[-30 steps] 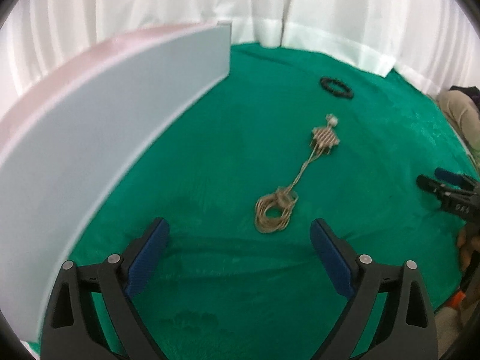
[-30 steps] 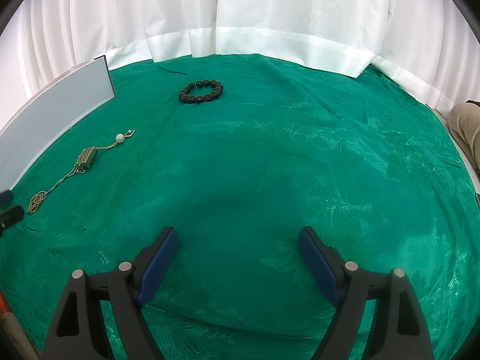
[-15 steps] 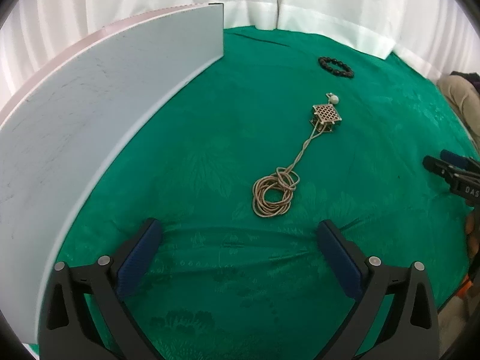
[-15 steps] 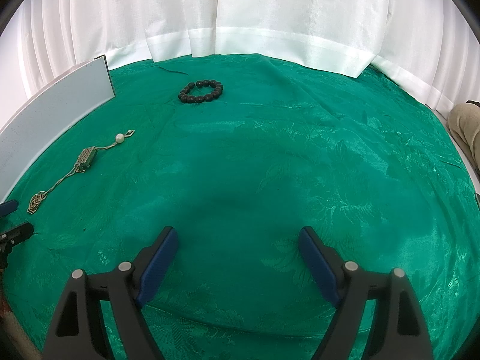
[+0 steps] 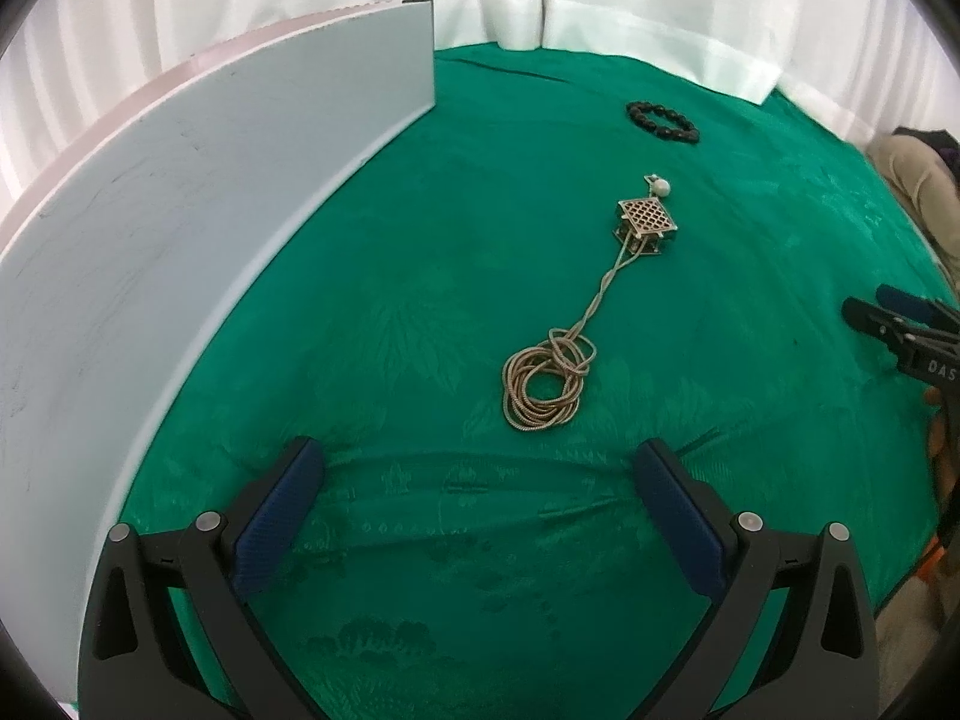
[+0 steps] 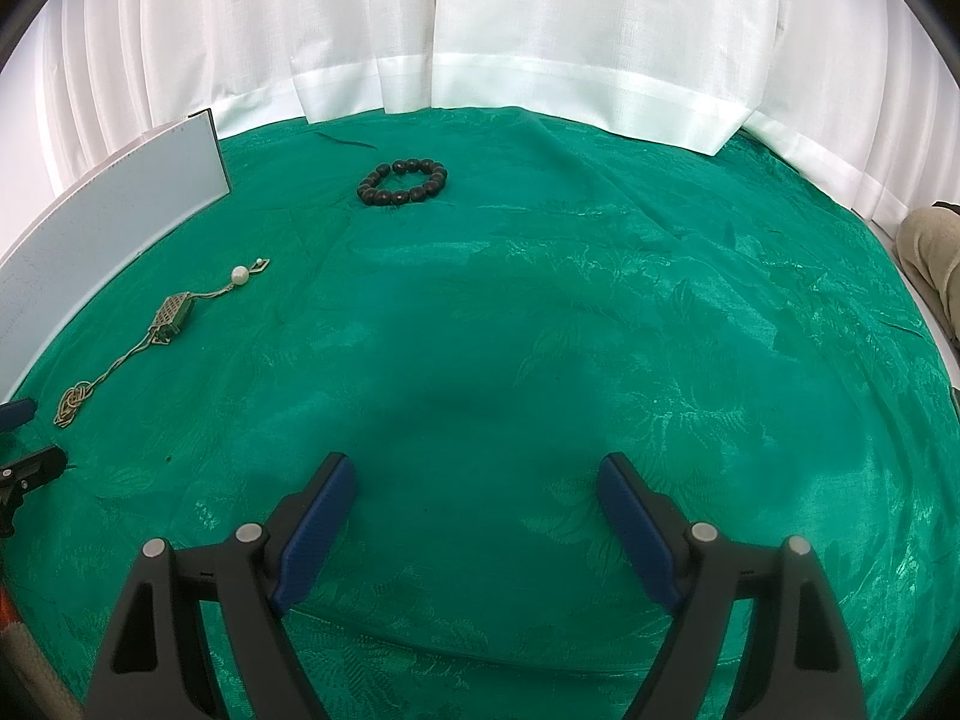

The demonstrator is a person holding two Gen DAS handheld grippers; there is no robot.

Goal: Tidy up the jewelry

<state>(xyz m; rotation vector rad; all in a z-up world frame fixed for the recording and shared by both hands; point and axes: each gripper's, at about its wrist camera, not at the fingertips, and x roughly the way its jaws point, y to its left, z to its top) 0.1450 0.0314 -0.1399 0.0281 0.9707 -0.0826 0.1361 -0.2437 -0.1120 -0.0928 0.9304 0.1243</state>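
A gold chain necklace [image 5: 543, 390] lies coiled on the green cloth, with a square lattice pendant [image 5: 645, 223] and a pearl [image 5: 660, 186] at its far end. It also shows in the right wrist view [image 6: 171, 315] at the left. A black bead bracelet [image 5: 662, 122] lies farther back; in the right wrist view the bracelet [image 6: 402, 181] is at the upper left. My left gripper [image 5: 477, 504] is open and empty, just short of the coil. My right gripper [image 6: 474, 516] is open and empty over bare cloth.
A pale grey box [image 5: 180, 228] stands along the left, also seen in the right wrist view [image 6: 114, 222]. White curtains [image 6: 480, 30] ring the table. The right gripper's tips [image 5: 900, 324] show at the left wrist view's right edge. A person's leg [image 6: 936, 252] is at right.
My left gripper has drawn back slightly and steadied, its jaws a little wider; the necklace sits farther ahead in its view. The right gripper has not moved.
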